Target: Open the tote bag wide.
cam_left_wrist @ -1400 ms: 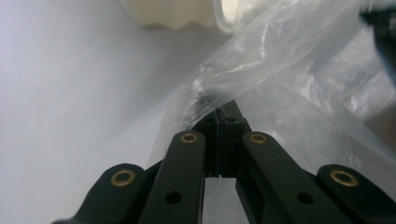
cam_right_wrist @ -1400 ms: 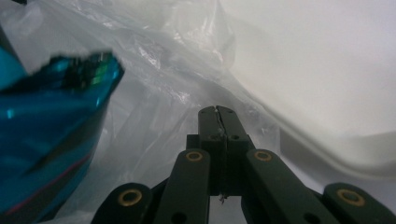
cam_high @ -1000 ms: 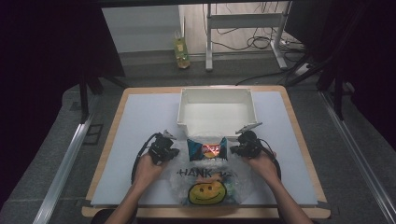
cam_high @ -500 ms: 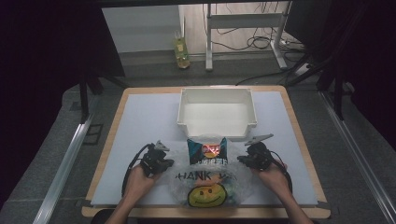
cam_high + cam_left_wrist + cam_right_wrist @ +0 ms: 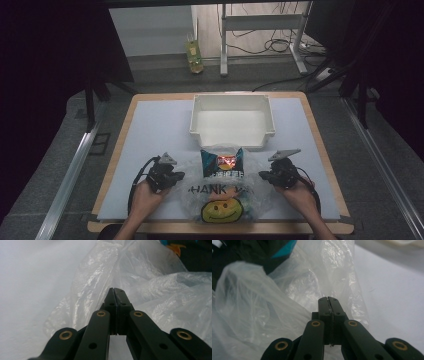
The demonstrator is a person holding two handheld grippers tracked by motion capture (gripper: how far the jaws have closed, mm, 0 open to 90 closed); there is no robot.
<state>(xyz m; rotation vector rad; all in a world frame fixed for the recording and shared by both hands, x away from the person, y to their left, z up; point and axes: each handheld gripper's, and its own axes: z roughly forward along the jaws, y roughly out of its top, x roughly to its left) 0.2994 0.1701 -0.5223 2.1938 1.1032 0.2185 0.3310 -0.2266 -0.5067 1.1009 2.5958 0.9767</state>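
Note:
A clear plastic bag (image 5: 222, 197), printed with THANK YOU and a yellow smiley, lies at the table's front middle. A dark blue snack pack (image 5: 222, 162) sits at its far end, under the film. My left gripper (image 5: 180, 175) is at the bag's left edge, and my right gripper (image 5: 262, 175) is at its right edge. In the left gripper view the jaws (image 5: 114, 290) are shut, with creases of the bag (image 5: 150, 290) running into their tips. In the right gripper view the jaws (image 5: 328, 298) are also shut, pinching the film of the bag (image 5: 312, 285).
An empty white bin (image 5: 232, 102) stands just beyond the snack pack at the table's middle. The table top is a pale mat (image 5: 155, 130) with a wooden border. A bottle (image 5: 194, 50) and cables lie on the floor behind the table.
Both hands have drawn apart and back toward the table's front edge, away from the snack pack. The bag between them is spread wider. Both pairs of jaws stayed shut.

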